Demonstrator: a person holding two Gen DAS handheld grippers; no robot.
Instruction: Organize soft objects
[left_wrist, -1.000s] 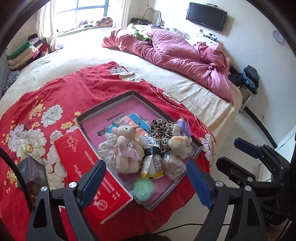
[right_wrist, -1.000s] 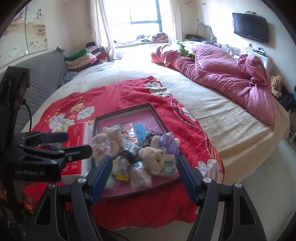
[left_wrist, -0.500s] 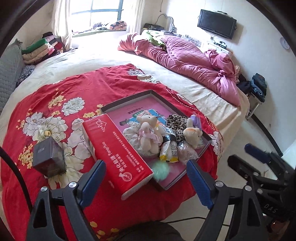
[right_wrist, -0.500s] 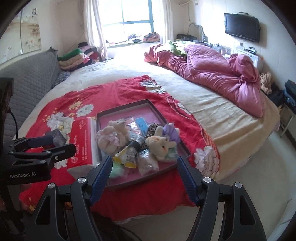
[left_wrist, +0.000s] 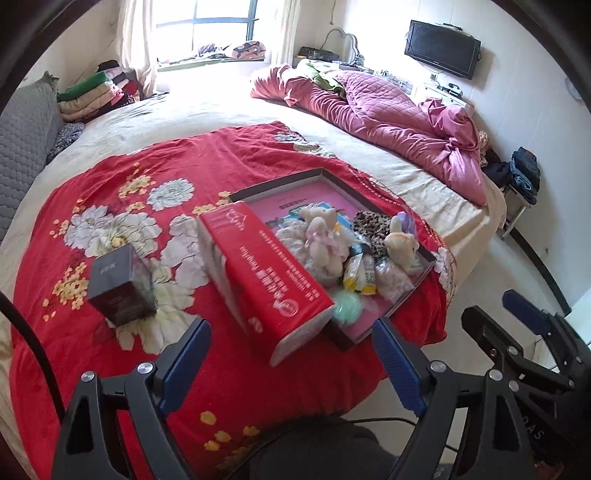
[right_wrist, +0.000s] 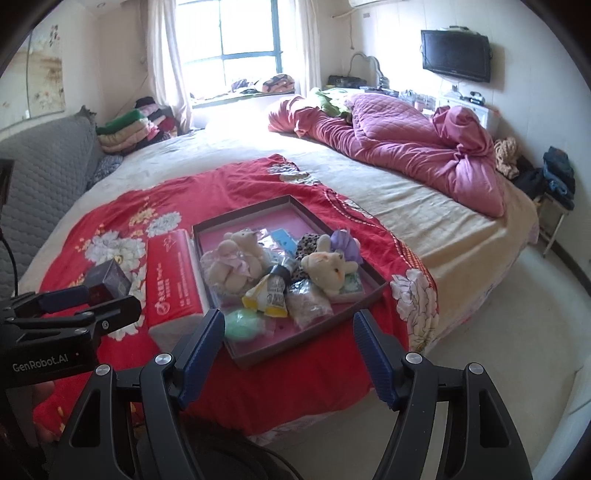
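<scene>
A red floral blanket (right_wrist: 295, 373) is covering the near end of a wide bed in a sunlit bedroom. Nearest the cameras, the left gripper (left_wrist: 291, 354) and right gripper (right_wrist: 290, 350) are both hanging released and empty. Just beyond the right gripper, at its twelve o'clock, a shallow tray (right_wrist: 369, 293) is lying on the blanket holding the soft toys (right_wrist: 236, 264), its long axis running from six toward twelve o'clock. From the left gripper the toys (left_wrist: 325, 242) are sitting farther off, toward one o'clock, behind a red tissue pack (left_wrist: 266, 273), so the right hand is probably the nearer one.
</scene>
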